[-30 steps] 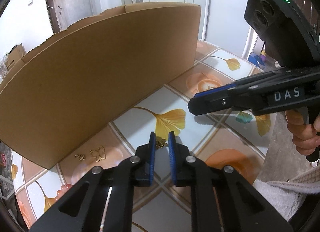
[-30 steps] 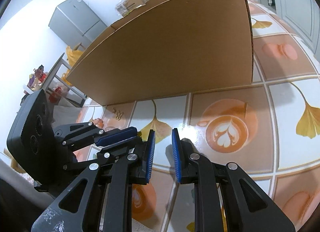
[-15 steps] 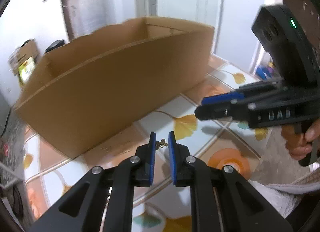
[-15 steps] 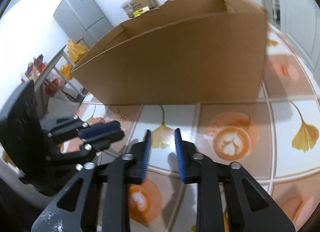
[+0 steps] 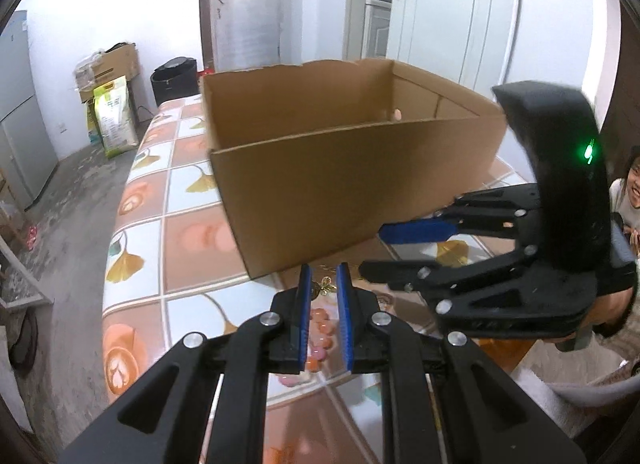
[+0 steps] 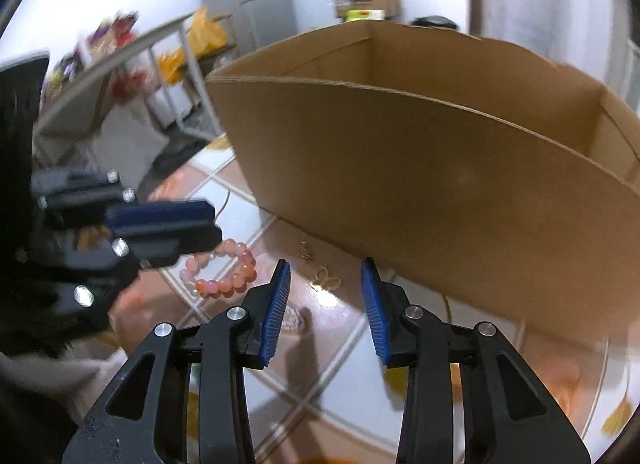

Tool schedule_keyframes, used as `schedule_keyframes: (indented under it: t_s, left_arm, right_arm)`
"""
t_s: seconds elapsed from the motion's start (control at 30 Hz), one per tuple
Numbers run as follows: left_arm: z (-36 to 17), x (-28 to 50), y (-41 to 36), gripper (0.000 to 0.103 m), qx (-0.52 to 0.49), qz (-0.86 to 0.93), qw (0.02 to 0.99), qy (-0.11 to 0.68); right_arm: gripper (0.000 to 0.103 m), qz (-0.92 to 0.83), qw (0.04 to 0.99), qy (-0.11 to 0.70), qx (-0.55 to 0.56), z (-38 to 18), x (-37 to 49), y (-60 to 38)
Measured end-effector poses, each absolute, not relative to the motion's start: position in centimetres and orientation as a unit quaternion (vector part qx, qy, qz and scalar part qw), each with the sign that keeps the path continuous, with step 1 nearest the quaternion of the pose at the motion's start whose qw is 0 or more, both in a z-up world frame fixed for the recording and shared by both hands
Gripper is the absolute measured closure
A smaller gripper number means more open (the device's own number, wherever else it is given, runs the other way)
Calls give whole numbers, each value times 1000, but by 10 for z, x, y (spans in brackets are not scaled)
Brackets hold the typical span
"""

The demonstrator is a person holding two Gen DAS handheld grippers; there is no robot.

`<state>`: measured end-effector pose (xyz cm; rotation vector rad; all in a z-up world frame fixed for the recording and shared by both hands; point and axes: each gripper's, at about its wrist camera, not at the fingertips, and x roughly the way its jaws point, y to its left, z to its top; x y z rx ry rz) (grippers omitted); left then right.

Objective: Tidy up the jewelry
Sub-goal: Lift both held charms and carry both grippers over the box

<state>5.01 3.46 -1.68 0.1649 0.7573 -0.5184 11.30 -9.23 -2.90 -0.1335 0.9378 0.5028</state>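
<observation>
Pink bead bracelet [image 6: 224,272] unobstructed only at right claw [image 6: 325,296].

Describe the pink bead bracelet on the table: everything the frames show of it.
The bracelet is a closed ring of round, glossy beads shading from pale pink to salmon-orange, glass or stone by the look. It lies flat on the tiled table, near the box's corner but apart from it. Nothing grips it: the left gripper hangs over its far side and hides part of the ring. In the left wrist view only a few beads show between the fingers.
</observation>
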Motion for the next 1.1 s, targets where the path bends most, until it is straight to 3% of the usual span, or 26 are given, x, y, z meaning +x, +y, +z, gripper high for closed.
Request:
schedule_keyframes:
  t_s: [0.3,0.43,1.1]
  left_arm:
    - [-19,51,44,91,60,-245,898,361]
    - [-20,50,48,91,53,-246,898,361]
    - [-4,39,43,91,63,-257,903,337]
  right_arm:
    - [75,267,834,466,-128,-43,128,-82]
    - [89,266,831,470,-132,-43,127,-85]
    - [89,221,854,462,-89,-17,90,-117]
